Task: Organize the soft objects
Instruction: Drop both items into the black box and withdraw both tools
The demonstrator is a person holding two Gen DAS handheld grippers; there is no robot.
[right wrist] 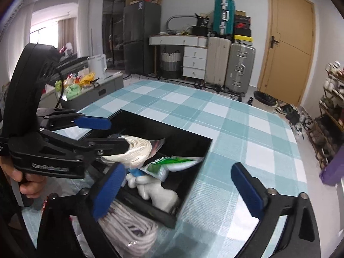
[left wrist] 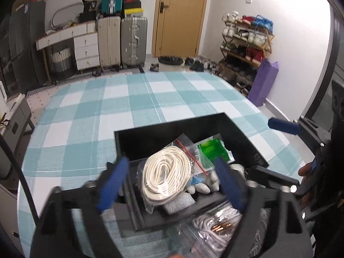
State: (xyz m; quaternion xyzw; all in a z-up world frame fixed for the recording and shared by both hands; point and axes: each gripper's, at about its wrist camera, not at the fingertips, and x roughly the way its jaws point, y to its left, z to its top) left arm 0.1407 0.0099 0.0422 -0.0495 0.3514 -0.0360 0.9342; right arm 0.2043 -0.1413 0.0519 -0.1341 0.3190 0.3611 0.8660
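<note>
The black box sits on the bench, on the blue & white check cloth. Inside the box, w/ its clear bag, lies the coil of cream rope; it is on top of the other stuff. Just beside the rope, on the far side, you see a clear zip bag w/ a red strip, & next to that a green pack. Below the green pack, near the box's front wall, lies a soft white toy. A grey sponge peeks out under the rope.

Outside the box, right by its near wall, is a 2nd bag of white cord w/ small copper bits in it.

Your left tongs are spread wide, one blue pad each side of the rope coil. The pads don't press on it; the rope lies loose in the box. Your right tongs are wide too, w/ nothing in them; one pad hangs over the box's near corner, the other over the bare cloth beside the box. Your hand grips the left tool's handle.

Far behind the box: suitcases, a white set of drawers, a wood door & a shoe rack.
</note>
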